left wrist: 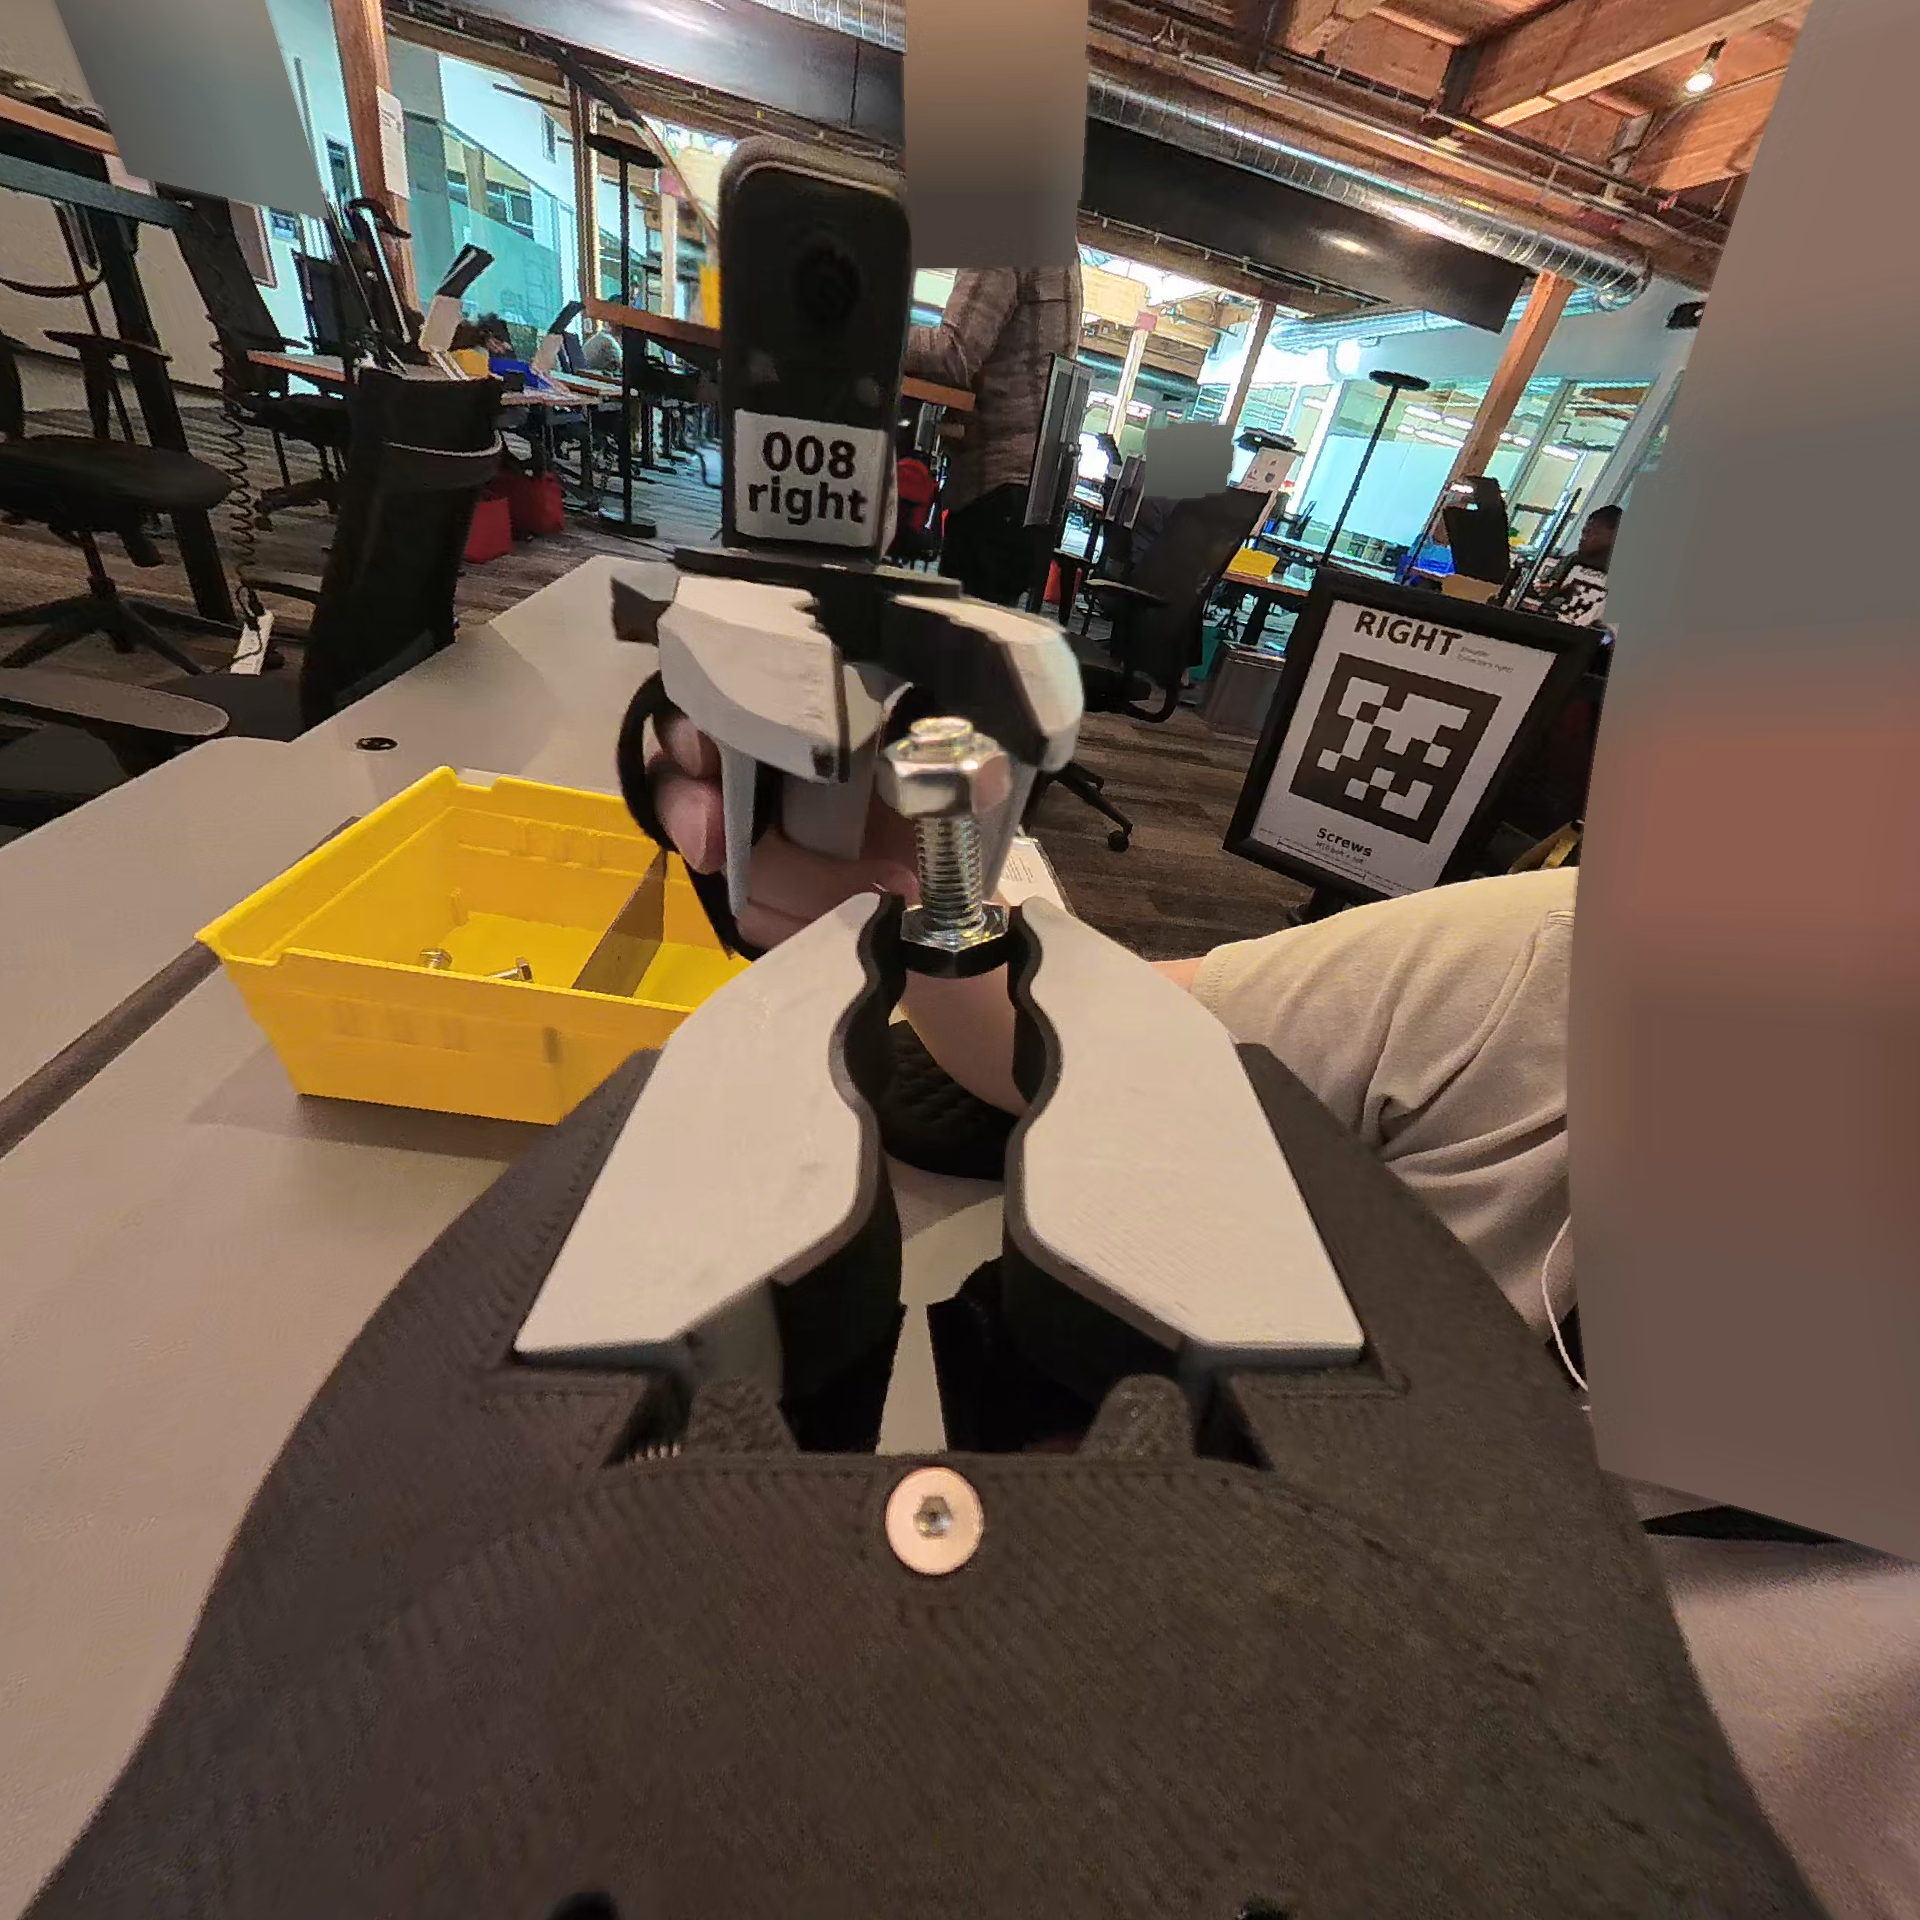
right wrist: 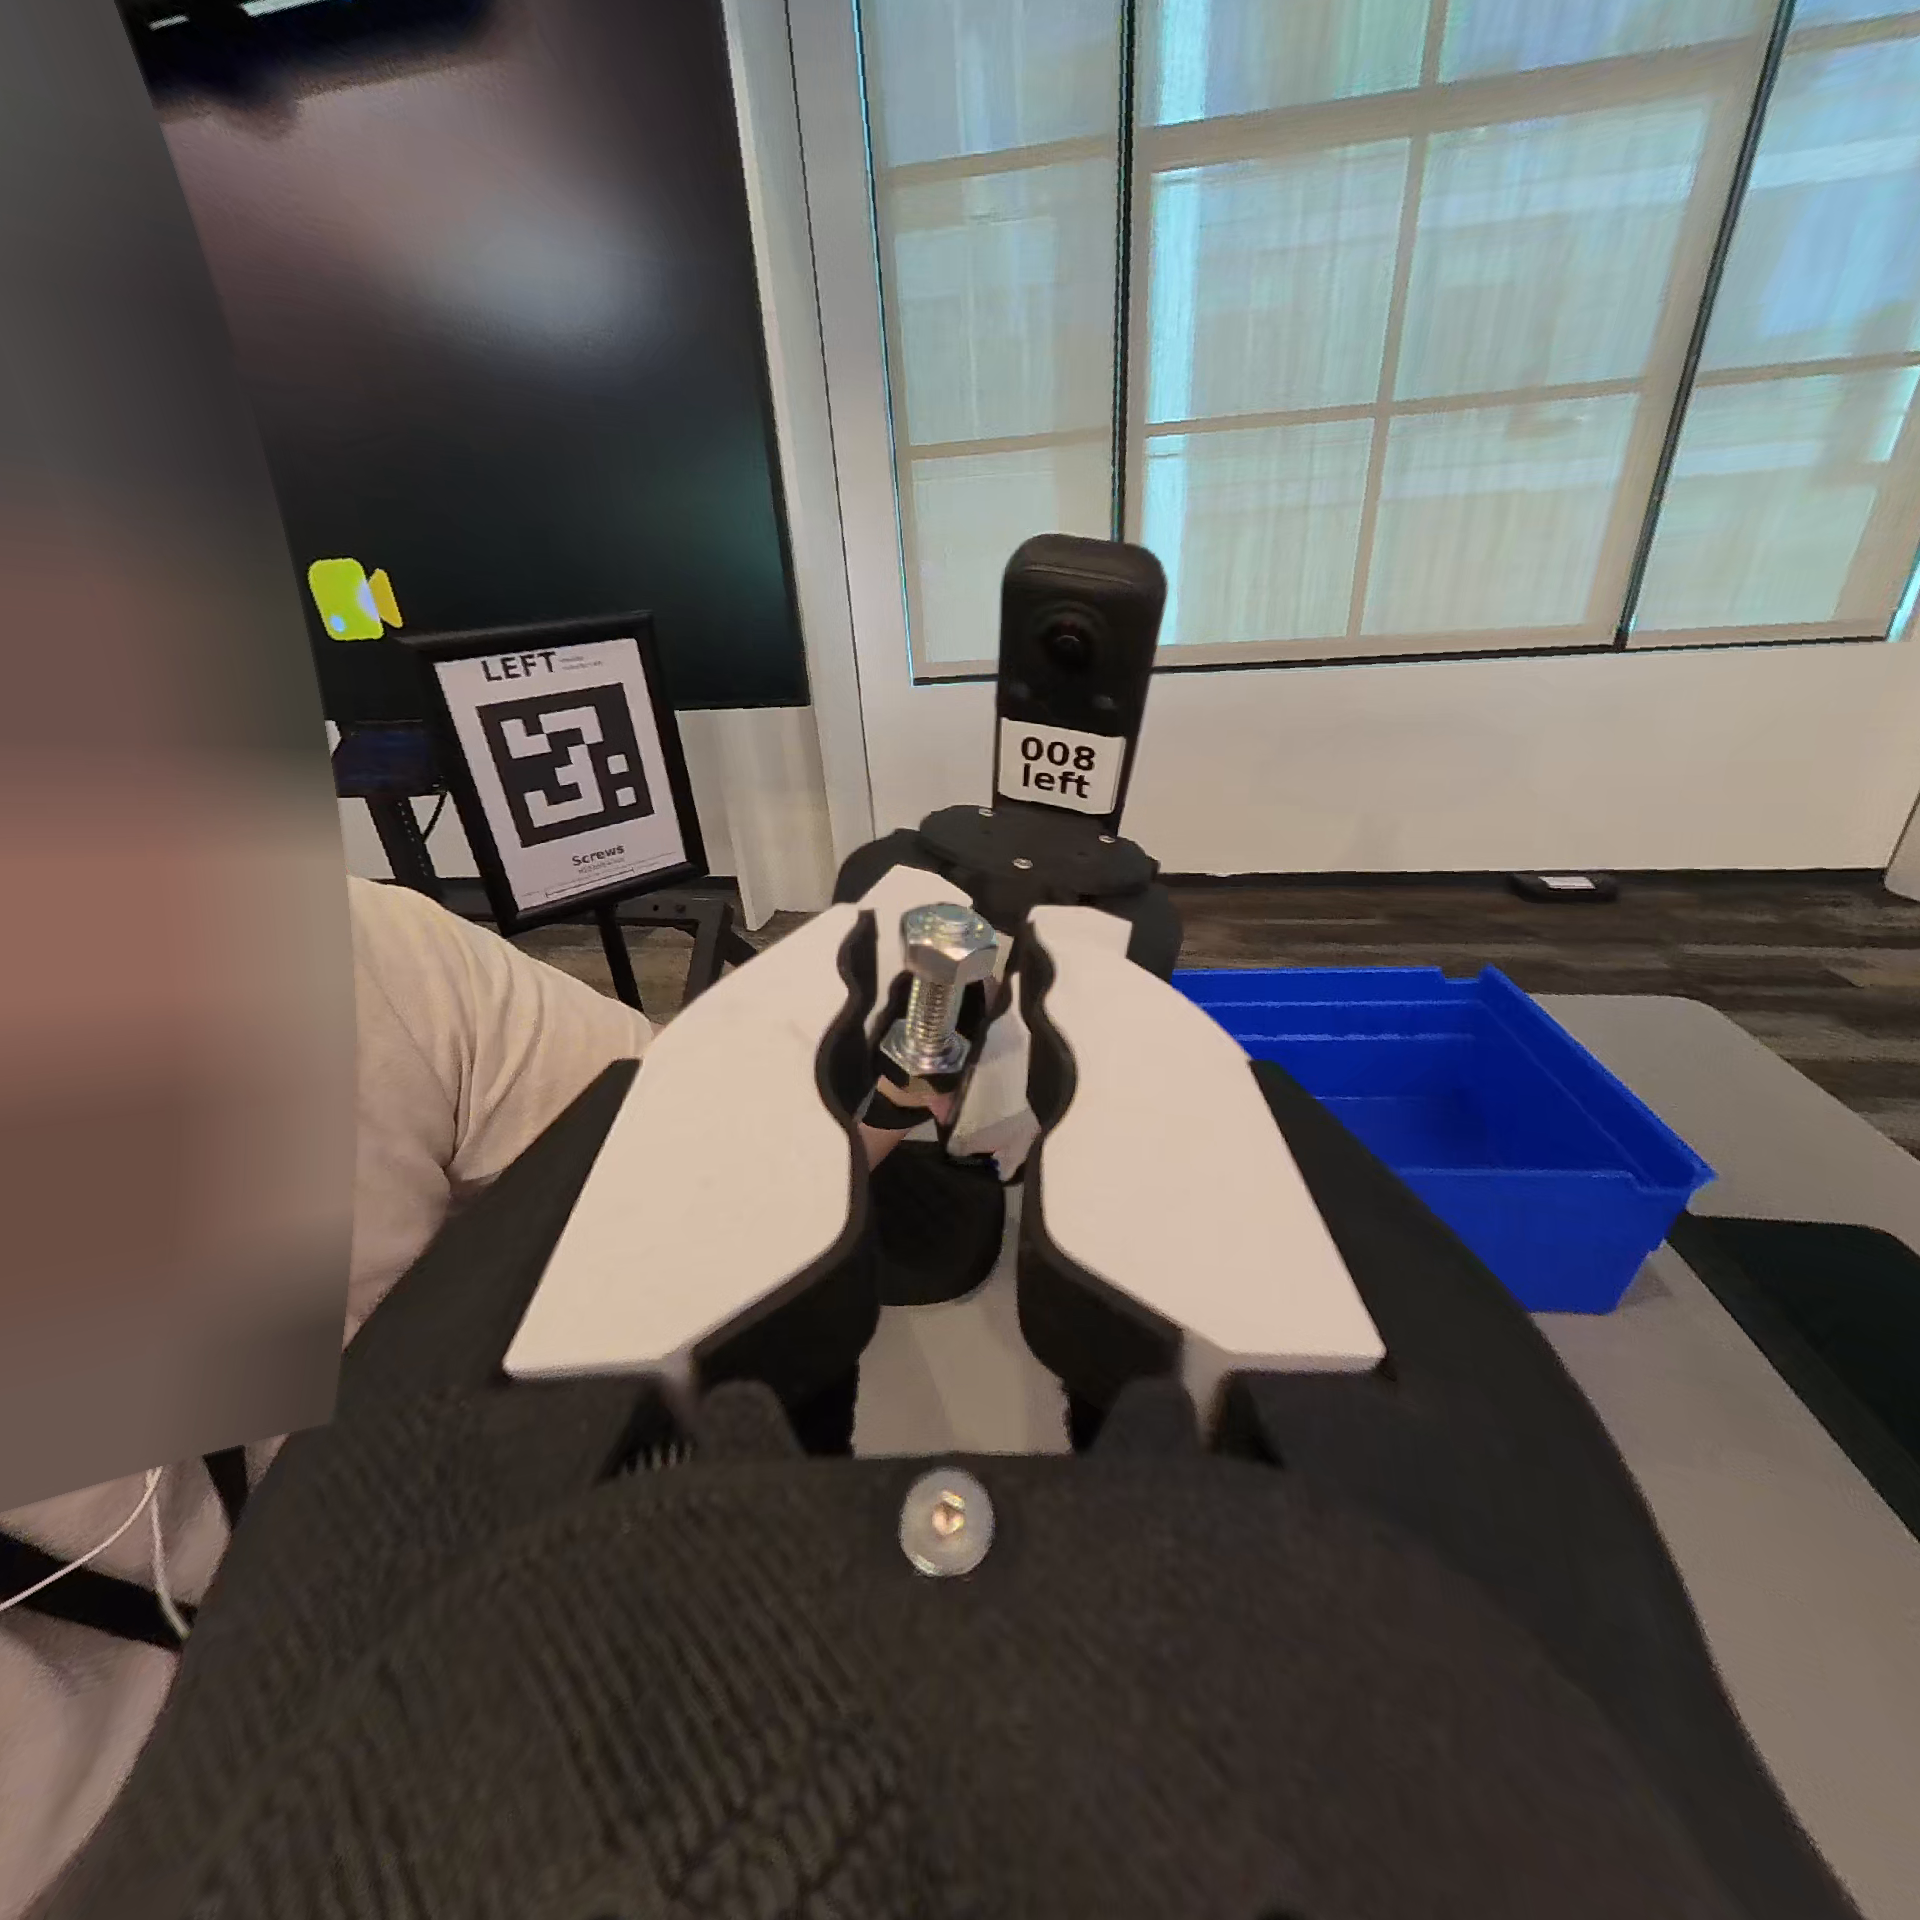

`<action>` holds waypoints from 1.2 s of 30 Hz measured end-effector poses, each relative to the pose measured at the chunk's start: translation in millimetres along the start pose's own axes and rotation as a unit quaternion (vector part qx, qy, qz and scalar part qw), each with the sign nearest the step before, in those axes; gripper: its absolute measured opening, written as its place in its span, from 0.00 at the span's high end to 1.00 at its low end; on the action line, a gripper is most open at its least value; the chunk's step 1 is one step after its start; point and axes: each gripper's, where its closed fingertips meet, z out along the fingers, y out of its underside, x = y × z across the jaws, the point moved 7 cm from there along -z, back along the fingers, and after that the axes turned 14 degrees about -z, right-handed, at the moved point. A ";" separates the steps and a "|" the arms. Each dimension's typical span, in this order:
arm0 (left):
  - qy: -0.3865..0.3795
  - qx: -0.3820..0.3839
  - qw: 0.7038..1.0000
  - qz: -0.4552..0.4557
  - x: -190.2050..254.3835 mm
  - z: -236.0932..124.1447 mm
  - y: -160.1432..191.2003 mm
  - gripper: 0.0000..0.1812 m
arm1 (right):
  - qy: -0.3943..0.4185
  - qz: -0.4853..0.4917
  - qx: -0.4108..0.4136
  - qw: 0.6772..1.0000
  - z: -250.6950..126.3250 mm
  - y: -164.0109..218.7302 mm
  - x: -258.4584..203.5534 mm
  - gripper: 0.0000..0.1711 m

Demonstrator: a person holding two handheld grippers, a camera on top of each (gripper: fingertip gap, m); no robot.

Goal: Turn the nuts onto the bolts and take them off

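A silver bolt [left wrist: 943,868] stands upright between the two grippers, above the grey table. My left gripper [left wrist: 951,930] is shut on the bolt's hex head at the bottom. A silver nut [left wrist: 945,781] sits near the top of the threads, with the bolt's end poking out above it. My right gripper [right wrist: 943,940] faces the left one and is closed around the nut [right wrist: 948,951]. In the right wrist view the threaded shaft [right wrist: 927,1003] runs down to the head, which the left gripper [right wrist: 925,1075] holds beyond.
A yellow bin [left wrist: 343,997] with a few loose bolts or nuts stands on the table at the left. A blue bin [right wrist: 1558,1226] stands at the right. Framed marker signs [left wrist: 1403,748] [right wrist: 566,769] stand behind. A person's cream sleeve [left wrist: 1403,1039] is close by. The tips of both grippers are at nearly the same place.
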 end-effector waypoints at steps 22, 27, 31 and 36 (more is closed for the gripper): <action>0.004 0.000 1.000 0.001 3.5 0.0 -0.5 0.90 | -0.033 0.017 0.017 0.999 -6.3 -4.0 -0.9 0.85; 0.009 -0.002 1.000 0.006 8.4 2.1 0.0 0.90 | -0.007 0.007 -0.007 1.000 -5.6 1.7 4.1 0.83; 0.008 -0.005 1.000 0.011 10.4 2.1 0.0 0.90 | -0.025 0.039 0.022 0.999 -12.5 -2.7 6.8 0.84; 0.011 -0.010 1.000 0.005 8.7 3.3 1.3 0.90 | -0.034 0.009 -0.005 0.999 0.0 -3.4 -7.1 0.81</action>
